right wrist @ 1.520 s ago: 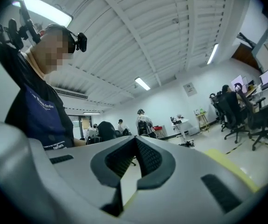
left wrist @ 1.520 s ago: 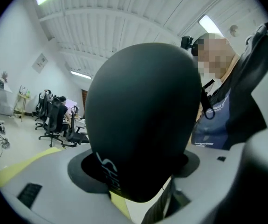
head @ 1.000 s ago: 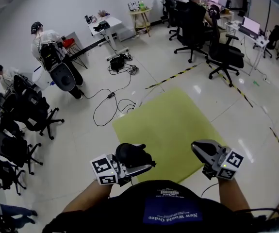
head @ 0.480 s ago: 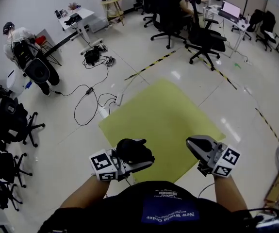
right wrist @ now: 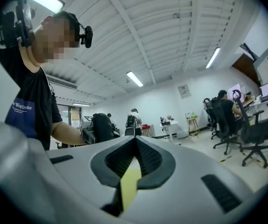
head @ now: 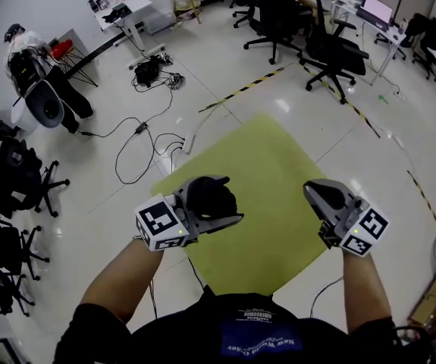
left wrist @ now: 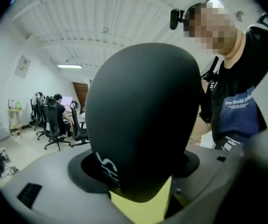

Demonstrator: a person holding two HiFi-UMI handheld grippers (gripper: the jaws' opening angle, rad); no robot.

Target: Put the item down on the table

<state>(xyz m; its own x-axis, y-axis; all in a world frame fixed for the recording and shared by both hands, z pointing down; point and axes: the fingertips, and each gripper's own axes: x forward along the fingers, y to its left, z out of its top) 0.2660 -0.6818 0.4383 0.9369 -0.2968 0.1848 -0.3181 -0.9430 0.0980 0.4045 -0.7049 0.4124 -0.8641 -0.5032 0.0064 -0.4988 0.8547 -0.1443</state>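
A: Left tool (head: 219,203) colours?
B: Grey shell, black pads. Item (left wrist: 143,120) is plain black, white lettering low on one side.
A: Right tool (head: 316,193)?
B: Same grey, black ribbed pads.
A: Cubes?
B: Left cube (head: 159,223), right cube (head: 368,232): white faces, black square marker patterns.
A: Floor (head: 111,203)?
B: Glossy off-white tiles. Mat (head: 263,165) flat yellow-green. Tape (head: 248,91) striped black and yellow.
A: Anything else?
B: Shirt (head: 202,332) black, blue patch with white print. Chairs (head: 5,180) black.
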